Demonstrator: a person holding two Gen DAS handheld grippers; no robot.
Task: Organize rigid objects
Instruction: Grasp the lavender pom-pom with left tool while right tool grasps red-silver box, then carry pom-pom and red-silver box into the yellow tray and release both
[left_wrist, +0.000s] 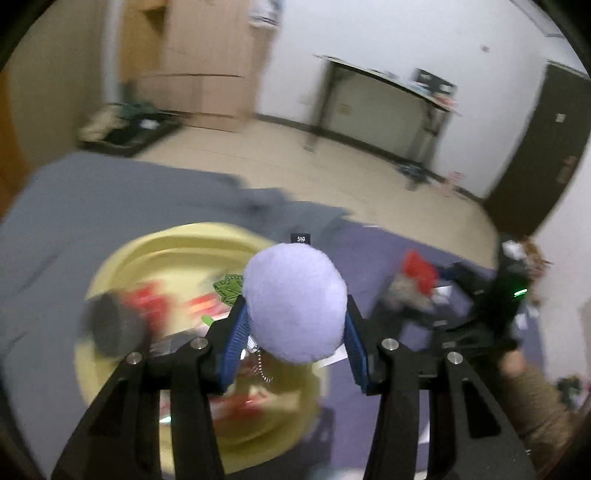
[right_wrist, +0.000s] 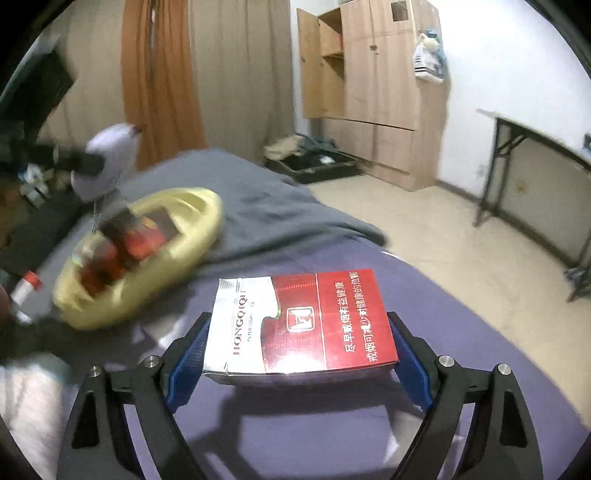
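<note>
Background: wooden wardrobe (right_wrist: 373, 92), one door open. Orange curtain (right_wrist: 159, 81) left of it. Folding table (right_wrist: 535, 147) against white wall. Dark door (left_wrist: 543, 147). Open suitcase (right_wrist: 314, 162) on floor.

lilac plush ball (left_wrist: 295, 306), pale yellow basin (right_wrist: 192, 221), red-and-silver cigarette pack (right_wrist: 301, 325), blue claw pads (left_wrist: 236, 332)

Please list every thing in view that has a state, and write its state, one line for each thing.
Left tool: shut on the ball.
Ball: held above the basin.
Right tool: shut on the pack.
Pack: held flat, closed.
Basin: on the bed, holding red packs.
Wardrobe: left door open.
Bottle: capped, lying beside the basin.
</note>
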